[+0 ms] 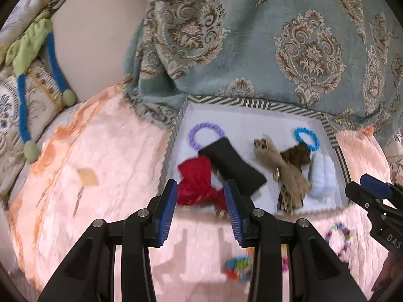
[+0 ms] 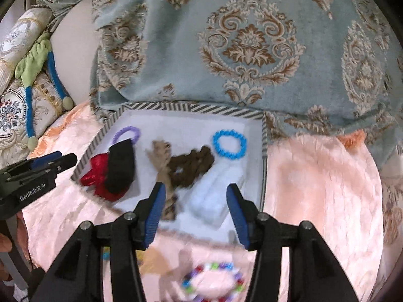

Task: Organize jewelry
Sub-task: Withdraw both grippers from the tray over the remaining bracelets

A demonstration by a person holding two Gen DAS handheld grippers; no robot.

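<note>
Both grippers, left (image 1: 200, 198) and right (image 2: 195, 201), are hovering half-open and empty.
Multicoloured bracelet (image 2: 214, 283) is lying at frame bottom, outside the striped tray (image 2: 191, 107), likely awaiting sorting.

L gripper (image 1: 200, 210) & R gripper (image 2: 196, 212) — jaws apart, empty, angled down.

Surface: a peach satin cover (image 2: 322, 181), crinkled and glossy, with orange edging, spread under everything.
Backdrop: a blue-grey damask fabric (image 2: 252, 45) with brown and cream medallions, draped behind, its lower edge lying on the cover.
Left side: a plain beige panel (image 1: 95, 40); beside it ornate cream cushions (image 1: 15, 110) with floral embroidery.
Tie: a blue cord (image 1: 22, 105) with green fabric and pale green bobbles, lying over the cushions.
Light: soft, even, indoor.
</note>
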